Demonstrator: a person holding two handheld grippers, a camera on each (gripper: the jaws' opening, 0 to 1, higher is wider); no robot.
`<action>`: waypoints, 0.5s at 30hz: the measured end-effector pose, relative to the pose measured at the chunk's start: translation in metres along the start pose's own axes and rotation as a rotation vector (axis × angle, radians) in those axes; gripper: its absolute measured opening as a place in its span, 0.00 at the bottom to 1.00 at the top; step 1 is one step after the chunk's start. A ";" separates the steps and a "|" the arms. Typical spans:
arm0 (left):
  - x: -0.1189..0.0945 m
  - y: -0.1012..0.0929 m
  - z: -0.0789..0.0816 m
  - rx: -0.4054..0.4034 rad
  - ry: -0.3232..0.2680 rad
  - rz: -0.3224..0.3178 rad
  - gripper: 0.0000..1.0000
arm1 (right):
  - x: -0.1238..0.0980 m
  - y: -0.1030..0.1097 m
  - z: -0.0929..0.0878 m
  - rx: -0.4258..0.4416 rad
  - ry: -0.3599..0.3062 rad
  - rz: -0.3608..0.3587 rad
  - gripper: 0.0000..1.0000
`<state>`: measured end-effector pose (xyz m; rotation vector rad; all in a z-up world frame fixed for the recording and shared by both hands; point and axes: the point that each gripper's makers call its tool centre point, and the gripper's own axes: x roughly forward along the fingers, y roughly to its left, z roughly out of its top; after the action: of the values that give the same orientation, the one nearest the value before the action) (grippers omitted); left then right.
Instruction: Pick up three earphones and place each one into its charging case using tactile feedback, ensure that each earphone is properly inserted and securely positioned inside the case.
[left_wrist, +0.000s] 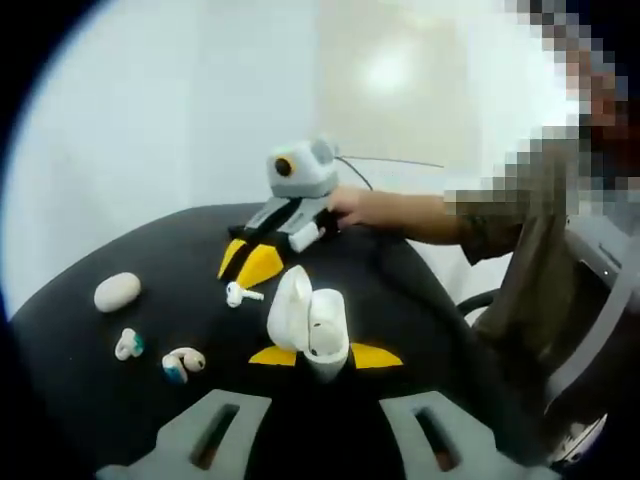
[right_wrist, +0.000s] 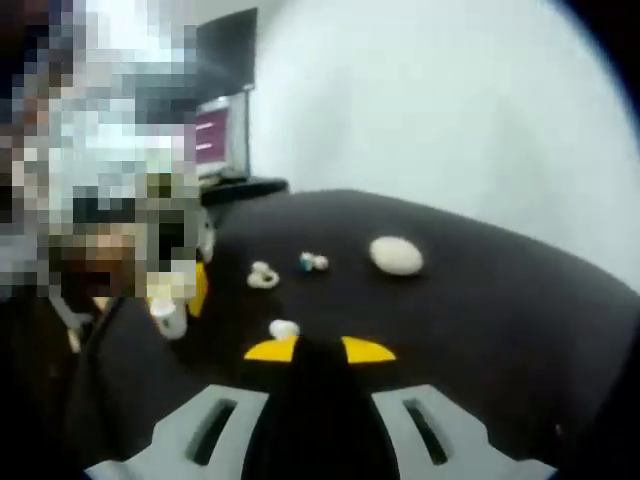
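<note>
My left gripper (left_wrist: 322, 355) is shut on a white charging case (left_wrist: 312, 325) that stands upright with its lid open. Just beyond it on the black table (left_wrist: 80, 400) lies a white stemmed earphone (left_wrist: 241, 294), with the right gripper (left_wrist: 248, 262) right behind it, yellow tips down near the tabletop. In the right gripper view my right gripper (right_wrist: 319, 350) is open, and that earphone (right_wrist: 284, 328) lies just past its left fingertip. Two teal-tipped earbuds (left_wrist: 128, 344) (left_wrist: 183, 363) lie loose to the left. The held case (right_wrist: 168, 316) appears at the left.
A closed oval white case (left_wrist: 117, 291) (right_wrist: 396, 255) rests near the table's far side. The two earbuds (right_wrist: 263, 277) (right_wrist: 313, 262) lie between it and the grippers. A person's arm (left_wrist: 400, 212) reaches in from the right. A monitor (right_wrist: 215, 135) stands behind the table.
</note>
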<state>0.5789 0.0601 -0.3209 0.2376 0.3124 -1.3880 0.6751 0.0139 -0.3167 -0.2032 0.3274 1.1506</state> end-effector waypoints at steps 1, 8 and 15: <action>0.000 0.000 0.000 0.000 0.000 0.000 0.14 | 0.001 0.005 -0.001 -0.022 0.011 0.021 0.17; 0.000 0.000 0.000 0.001 0.000 -0.001 0.14 | -0.004 0.010 0.020 0.136 -0.060 0.081 0.17; 0.000 0.000 0.000 0.000 -0.001 -0.001 0.14 | 0.011 0.019 0.004 0.250 0.068 0.102 0.17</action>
<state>0.5789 0.0603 -0.3209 0.2375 0.3118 -1.3887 0.6620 0.0325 -0.3170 -0.0060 0.5433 1.1937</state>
